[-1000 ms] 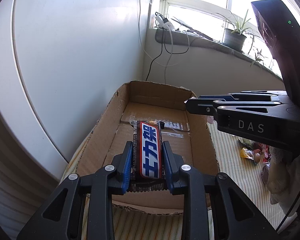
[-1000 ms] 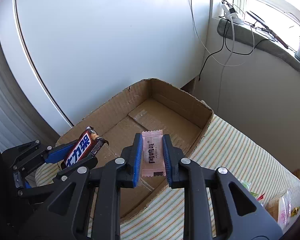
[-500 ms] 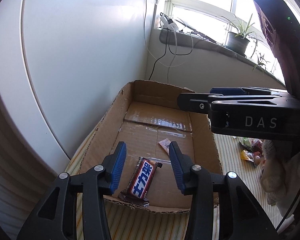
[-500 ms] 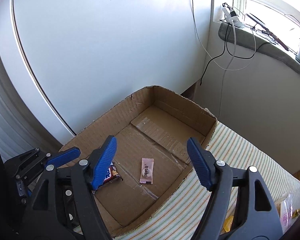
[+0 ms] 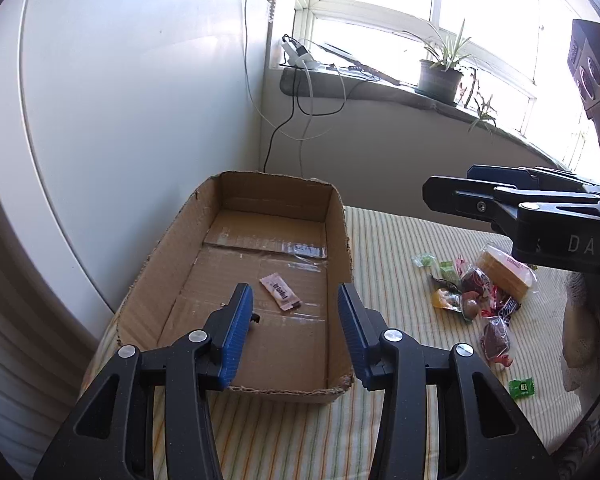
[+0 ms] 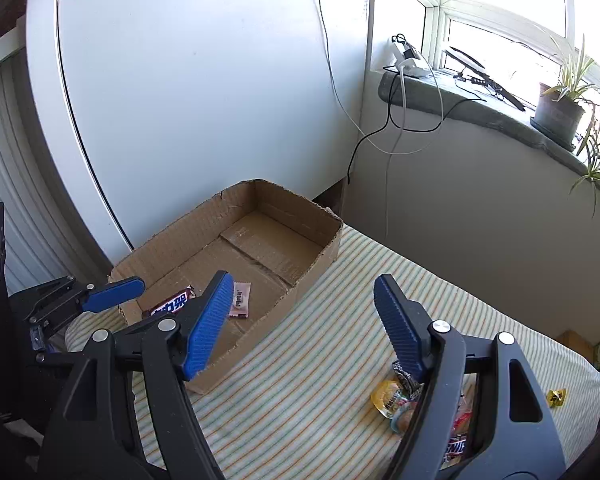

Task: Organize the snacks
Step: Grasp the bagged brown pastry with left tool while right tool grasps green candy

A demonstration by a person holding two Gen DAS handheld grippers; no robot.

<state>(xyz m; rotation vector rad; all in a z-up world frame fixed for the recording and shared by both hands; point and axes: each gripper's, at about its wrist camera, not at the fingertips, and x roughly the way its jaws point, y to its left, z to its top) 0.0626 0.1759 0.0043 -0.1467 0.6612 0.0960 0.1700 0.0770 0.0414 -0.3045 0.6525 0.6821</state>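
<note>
Two snacks lay on the floor of the cardboard box (image 6: 260,236): a chocolate bar (image 6: 171,303) near its near end and a pink candy wrapper (image 5: 280,292) just beside it. Left gripper (image 5: 296,328) stood part open with nothing between its pads, held above the box's near end. Right gripper (image 6: 304,320) stood wide apart, also empty, over the striped cloth (image 6: 320,360). Loose snacks (image 5: 476,288) sat well apart from the box.
</note>
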